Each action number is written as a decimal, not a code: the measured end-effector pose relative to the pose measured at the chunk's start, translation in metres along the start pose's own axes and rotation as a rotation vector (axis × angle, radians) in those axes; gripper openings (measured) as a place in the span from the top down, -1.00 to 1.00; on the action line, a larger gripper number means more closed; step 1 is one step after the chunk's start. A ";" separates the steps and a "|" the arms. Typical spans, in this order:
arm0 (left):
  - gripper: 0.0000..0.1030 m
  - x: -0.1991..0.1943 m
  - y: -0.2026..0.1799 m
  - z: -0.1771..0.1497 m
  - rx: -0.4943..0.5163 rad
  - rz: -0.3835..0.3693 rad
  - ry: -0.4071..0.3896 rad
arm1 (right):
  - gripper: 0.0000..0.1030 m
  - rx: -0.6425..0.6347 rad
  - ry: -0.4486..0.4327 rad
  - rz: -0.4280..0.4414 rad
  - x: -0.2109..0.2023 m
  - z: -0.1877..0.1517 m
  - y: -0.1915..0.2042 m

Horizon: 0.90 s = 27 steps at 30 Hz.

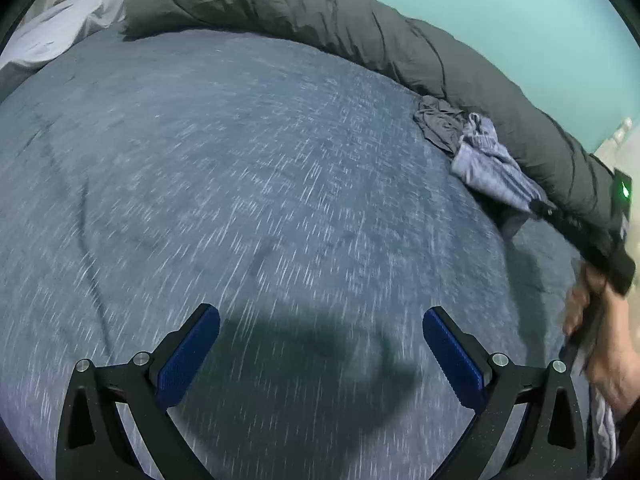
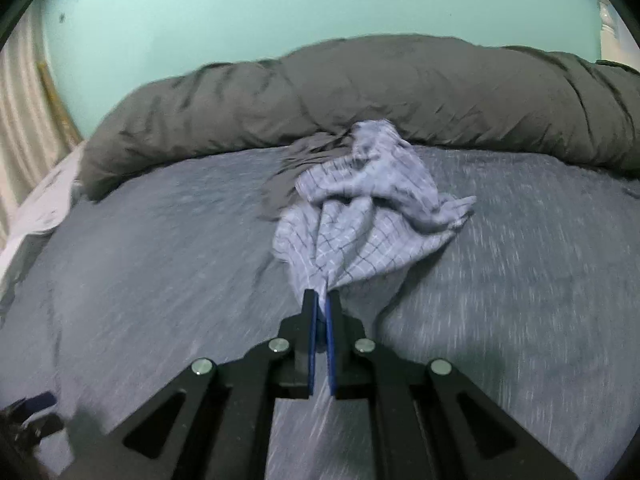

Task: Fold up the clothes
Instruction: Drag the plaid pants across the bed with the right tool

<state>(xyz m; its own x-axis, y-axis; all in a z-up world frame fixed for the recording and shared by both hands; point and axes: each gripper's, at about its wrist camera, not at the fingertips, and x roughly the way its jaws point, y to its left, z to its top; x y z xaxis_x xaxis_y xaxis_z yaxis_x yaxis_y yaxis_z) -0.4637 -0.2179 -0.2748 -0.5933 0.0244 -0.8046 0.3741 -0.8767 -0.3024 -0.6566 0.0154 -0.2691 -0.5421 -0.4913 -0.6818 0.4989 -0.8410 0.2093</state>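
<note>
Checked garment (image 2: 360, 208) against rolled duvet (image 2: 360, 92) (grey garment (image 2: 292, 172) alongside)

We look down along each pair of tongs, low over the bed (image 1: 240, 160); both views share the rolled duvet (image 2: 360, 92) across the upper frame.

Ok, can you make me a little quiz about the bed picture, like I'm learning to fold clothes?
1. True or false: the right gripper is shut on the checked cloth.
2. What is between the fingers of the left gripper? A) a sock B) nothing C) the grey blanket
3. What does the darker grey garment lie against at the far side of the bed?

Key
1. True: the pads pinch one edge of it.
2. B: the jaws stand wide apart over bare bedding.
3. The rolled grey blanket along the wall.
</note>
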 end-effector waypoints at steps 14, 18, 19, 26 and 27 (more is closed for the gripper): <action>-1.00 -0.063 0.019 -0.122 -0.051 -0.058 -0.009 | 0.93 0.045 -0.023 0.191 -0.142 -0.144 0.057; -1.00 -0.074 0.020 -0.149 -0.040 -0.073 -0.024 | 0.93 0.008 -0.033 0.217 -0.168 -0.176 0.074; -1.00 -0.079 0.021 -0.154 -0.037 -0.076 -0.032 | 0.93 -0.003 -0.037 0.221 -0.176 -0.184 0.078; -1.00 -0.128 0.023 -0.185 -0.022 -0.094 -0.088 | 0.93 -0.028 -0.035 0.226 -0.237 -0.224 0.109; -1.00 -0.137 0.023 -0.189 -0.019 -0.096 -0.097 | 0.93 -0.030 -0.031 0.223 -0.246 -0.230 0.115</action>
<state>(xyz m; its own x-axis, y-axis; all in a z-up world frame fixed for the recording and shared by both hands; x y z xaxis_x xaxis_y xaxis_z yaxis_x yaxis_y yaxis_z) -0.2389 -0.1505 -0.2682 -0.6929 0.0603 -0.7185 0.3253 -0.8631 -0.3862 -0.3107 0.0917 -0.2389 -0.4363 -0.6716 -0.5988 0.6287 -0.7037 0.3311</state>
